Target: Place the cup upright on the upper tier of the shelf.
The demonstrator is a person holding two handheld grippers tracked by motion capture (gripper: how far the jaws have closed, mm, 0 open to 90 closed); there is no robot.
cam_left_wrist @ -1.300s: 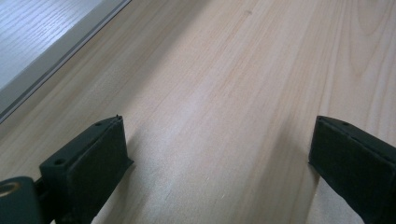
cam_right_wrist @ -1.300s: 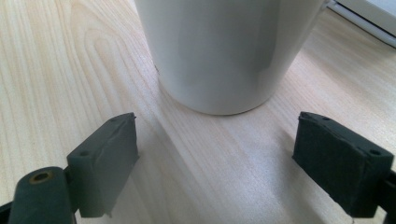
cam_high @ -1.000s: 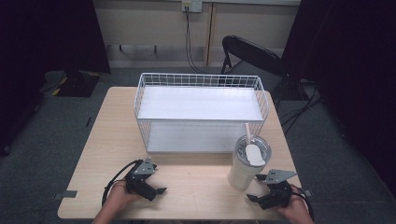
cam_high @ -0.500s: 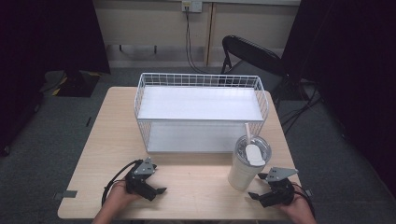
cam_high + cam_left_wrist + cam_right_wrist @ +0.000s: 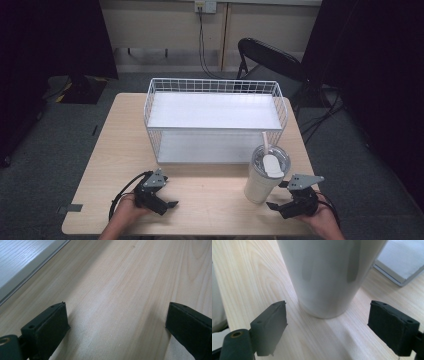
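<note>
The white tumbler [image 5: 265, 174] stands on the bench [image 5: 210, 192] just ahead of the right gripper [image 5: 280, 206], fingers apart; likely smooth, rigid, top-heavy (lidded, with straw), best gripped low on its wall.

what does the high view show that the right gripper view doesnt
The high view alone shows the cup's lid and straw, the wire basket, the left gripper and a black chair. The right gripper view alone shows the cup's base standing on the wood just ahead of the wide-open jaws, untouched. Both show the white cup, the right gripper and the table.
</note>
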